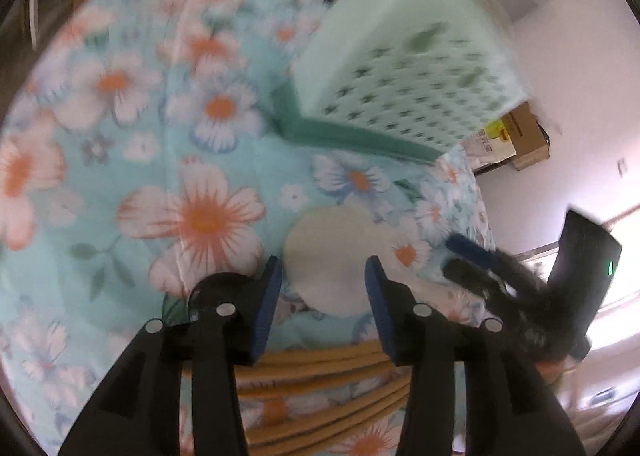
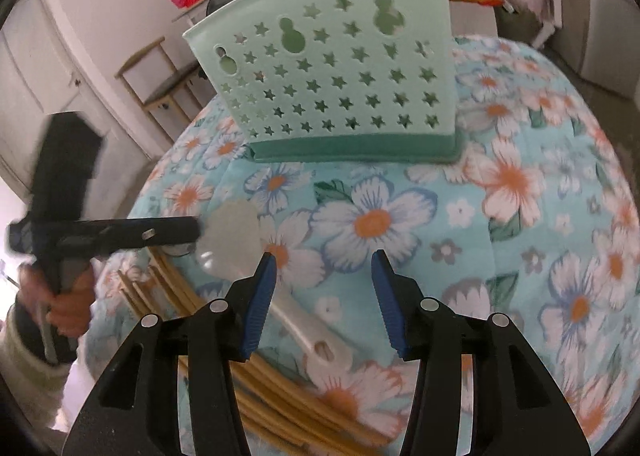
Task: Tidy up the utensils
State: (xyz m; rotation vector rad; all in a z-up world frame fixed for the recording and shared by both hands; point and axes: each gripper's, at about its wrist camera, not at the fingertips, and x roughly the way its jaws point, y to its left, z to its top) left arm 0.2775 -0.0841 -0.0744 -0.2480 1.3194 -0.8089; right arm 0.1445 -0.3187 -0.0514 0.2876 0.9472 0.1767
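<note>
Left wrist view is smeared by motion, yet the main shapes read: a pale mint plastic utensil caddy (image 1: 404, 51) with star-shaped cutouts and a darker green base stands at the far side of a table covered by a light blue floral cloth (image 1: 132, 159). Just beyond the left gripper (image 1: 324, 276) lies the round, matte white bowl of a plastic spoon (image 1: 332, 256); the blue ribbed pads stand apart on either side of it without pressing, so the gripper is released. The spoon's handle is hidden beneath the gripper here. Tan bamboo chopsticks (image 1: 320, 372) lie bundled at the near edge, partly covered by the black fingers. The right gripper (image 1: 468, 260) shows blurred at the right.

Right wrist view is sharper. The spoon (image 2: 296, 320) lies flat on the cloth, its long axis running from the bowl at far left to the handle end at near right, where a hanging hole shows. The right gripper (image 2: 323, 268) hangs over bare cloth with its jaws parted and holding nothing. The chopsticks (image 2: 280, 396) run under it, their ends cut off. A hand (image 2: 68, 296) grips the left tool at the left edge
</note>
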